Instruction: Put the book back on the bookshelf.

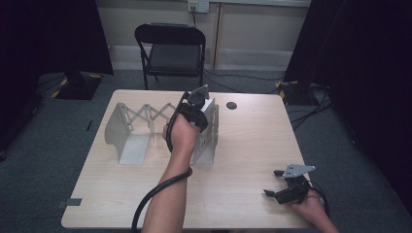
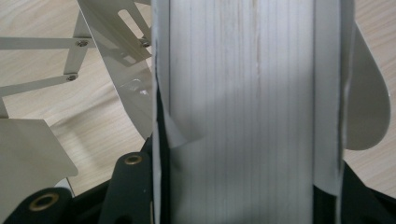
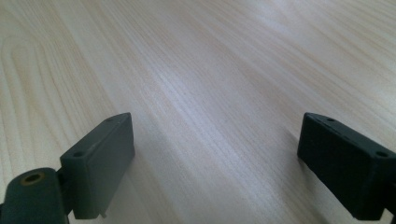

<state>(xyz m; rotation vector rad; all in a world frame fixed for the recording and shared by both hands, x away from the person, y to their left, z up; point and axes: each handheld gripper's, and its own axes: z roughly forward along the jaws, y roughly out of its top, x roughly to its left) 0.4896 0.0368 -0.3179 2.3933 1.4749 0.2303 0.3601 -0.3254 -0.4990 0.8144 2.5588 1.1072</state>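
Observation:
A white metal expanding rack stands on the wooden table (image 1: 243, 145), with a left end panel (image 1: 119, 131), a scissor lattice (image 1: 150, 114) and a right end panel (image 1: 210, 141). My left gripper (image 1: 204, 109) comes down on the top of that right end and is shut on it. In the left gripper view the right end (image 2: 243, 93) spans the whole gap between the black jaws, its white edges against both, and the lattice (image 2: 70, 60) runs off to the left. My right gripper (image 1: 274, 183) rests low near the table's front right corner. It (image 3: 215, 158) is open over bare wood.
A black folding chair (image 1: 170, 48) stands behind the table's far edge. A dark round disc (image 1: 231, 105) sits in the tabletop at the back right of the rack. Cables (image 1: 311, 111) trail across the grey floor to the right.

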